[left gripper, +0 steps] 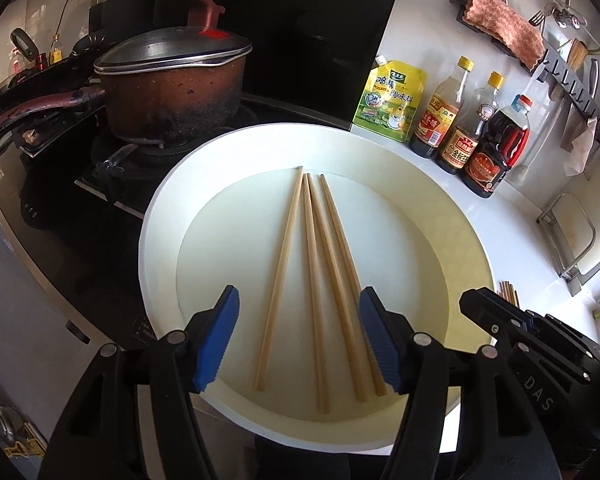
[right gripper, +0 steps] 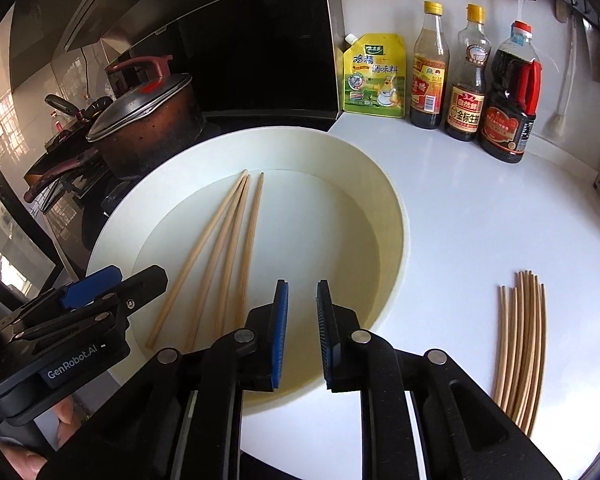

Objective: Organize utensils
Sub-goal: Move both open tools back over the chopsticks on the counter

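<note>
Four wooden chopsticks (left gripper: 320, 280) are spread inside the white basin (left gripper: 160, 240), framed by the wide-open, empty left gripper (left gripper: 298, 340). The right gripper (right gripper: 302, 336) is held narrowly parted and empty over the basin's near rim, beside bundled chopsticks (right gripper: 520, 348) on the counter (right gripper: 480, 220).

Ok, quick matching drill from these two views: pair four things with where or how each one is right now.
Things:
1. chopsticks in basin
2. chopstick bundle
3. lidded pot
4. left gripper

Place or state:
A. on the stove
B. lying on the white counter, right of the basin
C. open, empty, straddling chopsticks
D. fanned out on the basin floor

Pairs: 1-D, 2-B, 3-A, 4-C
</note>
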`<state>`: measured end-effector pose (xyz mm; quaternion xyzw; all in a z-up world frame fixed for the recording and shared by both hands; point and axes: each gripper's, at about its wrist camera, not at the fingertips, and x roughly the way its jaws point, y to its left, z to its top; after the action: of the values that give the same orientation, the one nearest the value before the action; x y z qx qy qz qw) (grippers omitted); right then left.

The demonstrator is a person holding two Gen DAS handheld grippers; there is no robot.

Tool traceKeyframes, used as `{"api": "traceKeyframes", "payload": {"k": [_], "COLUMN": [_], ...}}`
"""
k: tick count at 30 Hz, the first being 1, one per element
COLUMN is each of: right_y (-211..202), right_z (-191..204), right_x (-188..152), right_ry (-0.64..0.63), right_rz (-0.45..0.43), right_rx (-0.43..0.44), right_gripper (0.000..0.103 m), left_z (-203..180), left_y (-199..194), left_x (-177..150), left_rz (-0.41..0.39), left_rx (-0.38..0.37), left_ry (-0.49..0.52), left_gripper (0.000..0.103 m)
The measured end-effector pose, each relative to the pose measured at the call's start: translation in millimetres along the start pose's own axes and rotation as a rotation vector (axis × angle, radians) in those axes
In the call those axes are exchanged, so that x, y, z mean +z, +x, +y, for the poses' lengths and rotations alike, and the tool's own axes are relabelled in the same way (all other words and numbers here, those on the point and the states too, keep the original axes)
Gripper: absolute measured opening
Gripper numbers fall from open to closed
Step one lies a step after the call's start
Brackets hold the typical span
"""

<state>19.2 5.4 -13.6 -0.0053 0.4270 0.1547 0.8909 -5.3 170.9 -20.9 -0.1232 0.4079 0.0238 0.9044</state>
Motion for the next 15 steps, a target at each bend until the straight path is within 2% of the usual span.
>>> {"api": "traceKeyframes", "payload": {"k": [15], "right_y": [-45.1], "right_z": [-36.6], "right_x": [-36.5], "right_ry": [0.059], "right_rz": [-0.037], "right_rx": [-0.035], "right_gripper": [0.023], "left_z": [-37.0], "left_y": [-25.2], "left_x": [-22.6], "left_rz": [-0.009], "left_rx": [-0.023], "left_ry": [0.062], "left_gripper": [0.065]}}
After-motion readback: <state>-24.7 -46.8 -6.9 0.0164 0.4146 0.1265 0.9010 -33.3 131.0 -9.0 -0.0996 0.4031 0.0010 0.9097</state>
